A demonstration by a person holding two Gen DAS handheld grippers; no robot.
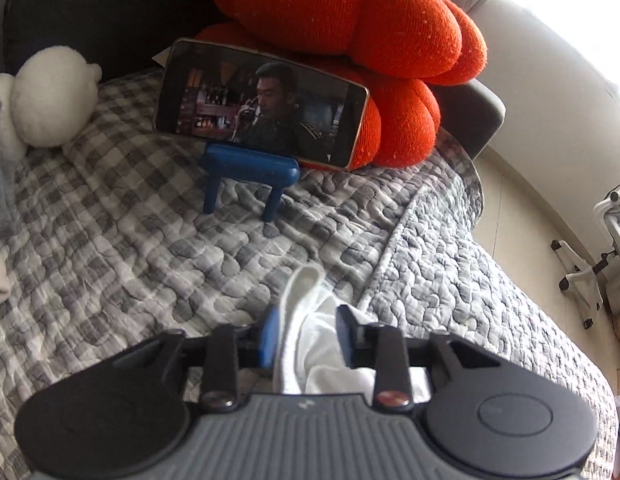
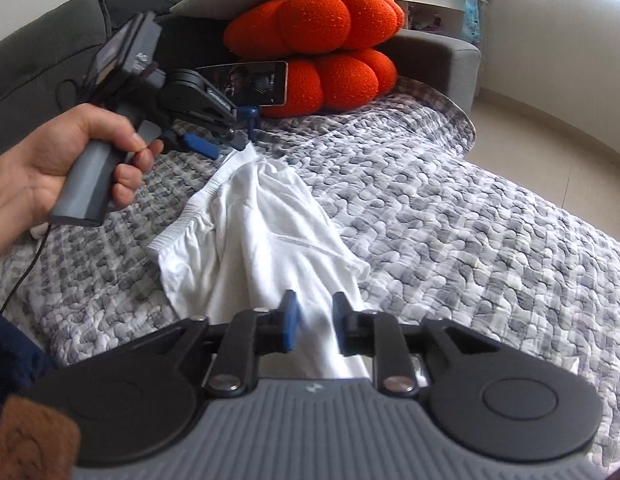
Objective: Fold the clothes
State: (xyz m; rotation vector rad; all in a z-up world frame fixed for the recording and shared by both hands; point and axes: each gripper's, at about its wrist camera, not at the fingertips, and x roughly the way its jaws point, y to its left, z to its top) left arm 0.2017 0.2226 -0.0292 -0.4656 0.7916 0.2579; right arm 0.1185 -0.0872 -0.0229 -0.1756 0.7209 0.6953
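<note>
Release looks like the step in hand: both the left gripper [image 1: 306, 336] and right gripper [image 2: 315, 320] stand parted over the white garment [image 2: 266, 236] lying on the quilt [image 2: 450, 216], so the next move calls for fresh grips on its edges.

Your left claw [image 1: 308, 336] stands with its blue pads apart, and a bunched fold of the white garment [image 1: 314, 344] lies between them over the grey checked quilt [image 1: 122, 220]. Beyond the claw, a phone [image 1: 262, 108] rests on a blue stand [image 1: 250, 170], leaning against orange cushions [image 1: 350, 28]. A white plush toy [image 1: 50, 96] sits left of the phone.
</note>
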